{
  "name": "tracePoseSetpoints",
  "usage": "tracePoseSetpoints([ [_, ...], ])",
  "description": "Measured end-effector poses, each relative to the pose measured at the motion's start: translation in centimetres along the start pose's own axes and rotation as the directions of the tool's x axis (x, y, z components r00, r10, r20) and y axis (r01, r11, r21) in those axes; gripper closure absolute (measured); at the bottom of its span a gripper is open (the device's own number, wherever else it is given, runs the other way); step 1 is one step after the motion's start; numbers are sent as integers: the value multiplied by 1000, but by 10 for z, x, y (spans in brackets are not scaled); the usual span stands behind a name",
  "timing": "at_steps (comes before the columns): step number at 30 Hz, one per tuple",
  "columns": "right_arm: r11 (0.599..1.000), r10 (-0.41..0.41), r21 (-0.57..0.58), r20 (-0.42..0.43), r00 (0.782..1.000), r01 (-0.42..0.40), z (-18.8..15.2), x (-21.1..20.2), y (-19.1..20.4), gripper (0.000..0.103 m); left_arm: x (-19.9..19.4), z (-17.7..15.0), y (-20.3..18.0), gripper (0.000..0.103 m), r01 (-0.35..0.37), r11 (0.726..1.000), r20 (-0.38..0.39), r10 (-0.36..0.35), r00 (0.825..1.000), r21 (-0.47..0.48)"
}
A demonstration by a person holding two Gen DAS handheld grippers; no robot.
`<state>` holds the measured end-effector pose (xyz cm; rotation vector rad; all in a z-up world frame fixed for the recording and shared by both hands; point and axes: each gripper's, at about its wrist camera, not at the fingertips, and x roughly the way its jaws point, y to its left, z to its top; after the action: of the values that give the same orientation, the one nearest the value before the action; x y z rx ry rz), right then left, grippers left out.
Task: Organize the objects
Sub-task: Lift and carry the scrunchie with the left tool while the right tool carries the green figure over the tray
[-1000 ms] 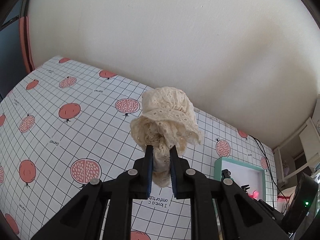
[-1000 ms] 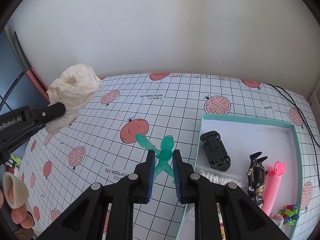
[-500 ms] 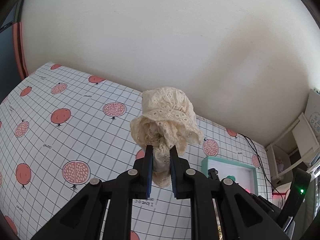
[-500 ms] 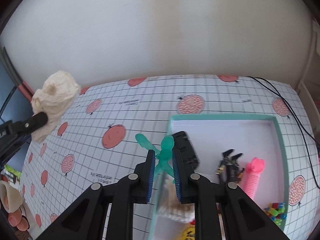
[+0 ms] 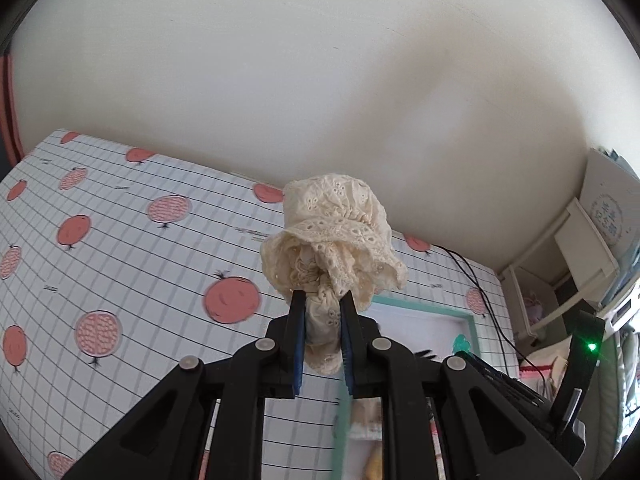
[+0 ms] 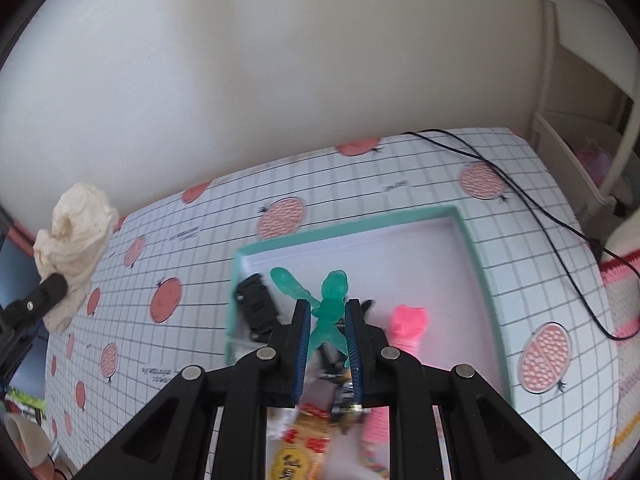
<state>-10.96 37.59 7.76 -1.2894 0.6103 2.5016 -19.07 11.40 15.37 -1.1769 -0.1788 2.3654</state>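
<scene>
My left gripper (image 5: 322, 304) is shut on a cream lace baby bonnet (image 5: 334, 240) and holds it above the table, near the left end of the teal-rimmed box (image 5: 424, 308). The bonnet also shows in the right wrist view (image 6: 74, 240). My right gripper (image 6: 327, 308) is shut on a translucent green toy figure (image 6: 330, 300) and holds it over the teal-rimmed box (image 6: 476, 248). In the box lie a black toy car (image 6: 256, 300), a pink toy (image 6: 408, 324) and a yellow snack packet (image 6: 300, 440).
The table has a white checked cloth with red pomegranates (image 5: 120, 248). A black cable (image 6: 540, 216) runs across the cloth right of the box. A white shelf unit (image 5: 576, 248) stands at the right. The wall is close behind.
My right gripper has carried the green figure right, from beside the box to over it. My left gripper has moved right with the bonnet, toward the box.
</scene>
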Motion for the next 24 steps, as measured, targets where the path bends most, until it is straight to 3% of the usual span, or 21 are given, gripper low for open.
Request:
tracePoseSetpoints([
  [13,996,-85,39,3,996,85,4,-9,-40,84,21,-14,-53,87,85,994,-69,-81,994,67],
  [24,988,-153,11,-45,987,153,-2,5,-51,84,49,-35,-85,87,105,986,-165,-83,983,132],
])
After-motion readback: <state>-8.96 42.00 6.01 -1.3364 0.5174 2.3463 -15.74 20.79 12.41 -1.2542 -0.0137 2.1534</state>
